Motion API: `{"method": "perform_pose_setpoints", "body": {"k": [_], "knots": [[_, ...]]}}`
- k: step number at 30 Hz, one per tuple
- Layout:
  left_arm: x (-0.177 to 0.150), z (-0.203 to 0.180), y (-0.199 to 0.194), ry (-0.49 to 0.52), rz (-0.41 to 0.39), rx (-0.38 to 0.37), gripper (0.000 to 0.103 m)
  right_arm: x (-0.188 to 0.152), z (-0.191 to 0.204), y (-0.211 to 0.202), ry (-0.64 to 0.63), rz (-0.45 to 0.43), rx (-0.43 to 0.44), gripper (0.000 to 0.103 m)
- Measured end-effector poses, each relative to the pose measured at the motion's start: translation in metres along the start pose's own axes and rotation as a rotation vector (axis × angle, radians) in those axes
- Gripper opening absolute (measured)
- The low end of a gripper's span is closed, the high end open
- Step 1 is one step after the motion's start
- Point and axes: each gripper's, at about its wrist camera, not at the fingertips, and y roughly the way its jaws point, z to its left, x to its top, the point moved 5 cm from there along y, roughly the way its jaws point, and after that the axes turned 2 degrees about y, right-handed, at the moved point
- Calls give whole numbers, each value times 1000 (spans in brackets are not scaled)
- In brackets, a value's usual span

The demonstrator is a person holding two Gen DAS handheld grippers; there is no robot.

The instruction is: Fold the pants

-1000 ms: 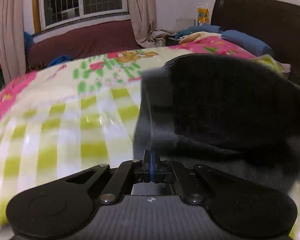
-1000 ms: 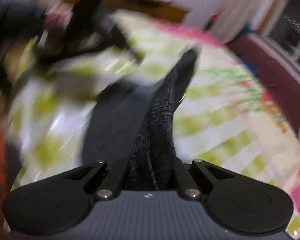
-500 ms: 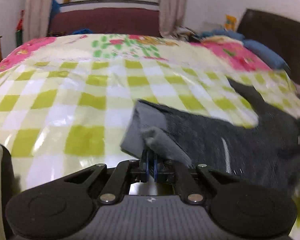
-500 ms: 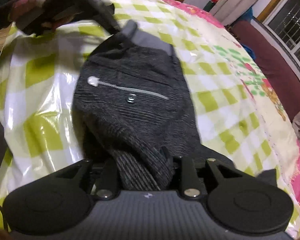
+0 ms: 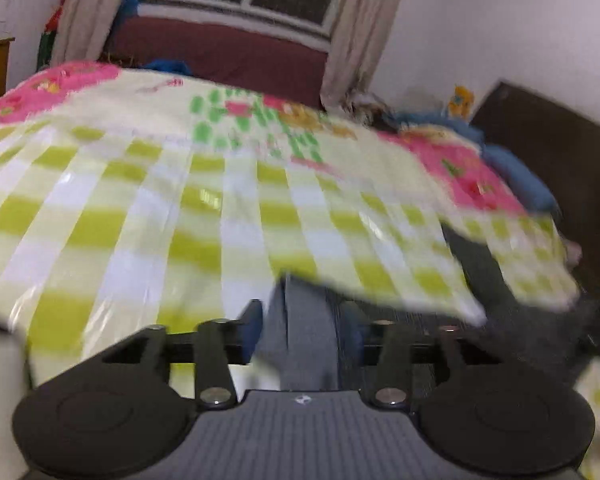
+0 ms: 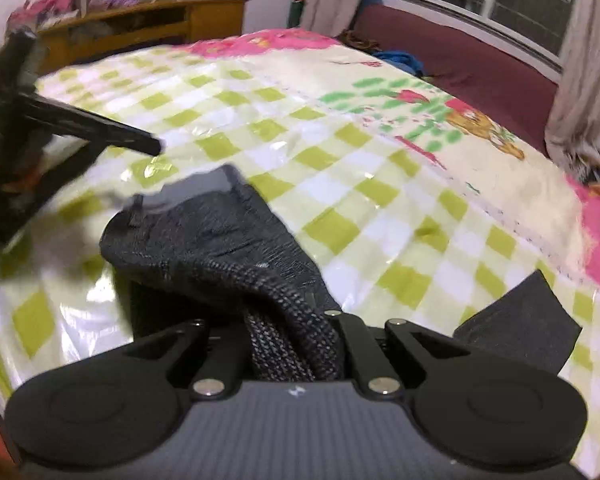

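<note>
- Our glossy green-and-white checked bedspread (image 6: 380,184) gives a broad flat folding surface.
- The dark grey knitted pants (image 6: 220,240) lie bunched at its near edge.
- Our right gripper (image 6: 296,344) clenches their fabric, steadying the fold.
- Our left gripper (image 5: 304,328) gapes around the waistband (apparently letting go).

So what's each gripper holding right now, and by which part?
Right gripper pinches the dark pants by a bunched fold. Left gripper is open around the grey waistband, holding nothing.

- Pants (image 6: 228,248): dark grey knit, with a lighter grey waistband.
- Bed cover (image 5: 148,216): lime-green and white check, pink border, cartoon print.
- Curtains (image 5: 356,28): beige.
- Sofa (image 6: 460,60): maroon.
</note>
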Motion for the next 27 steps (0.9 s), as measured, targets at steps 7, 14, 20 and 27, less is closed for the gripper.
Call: {"method": "perform_pose_setpoints", "body": {"k": [7,14,20,27], "knots": [[-70,-26,-22,-158,111,-38,63,-23,20,5,-23,32,15,3],[-62,-31,35,-257,153,-50,57,-20,16,-7,-36,-2,10,3],[4,-42,17,-129,-23,-15,30,-12,3,-31,-45,-48,-14,3],[8,-25,54,-96,-29,30,30,-27,35,-20,-88,-71,-58,4]]}}
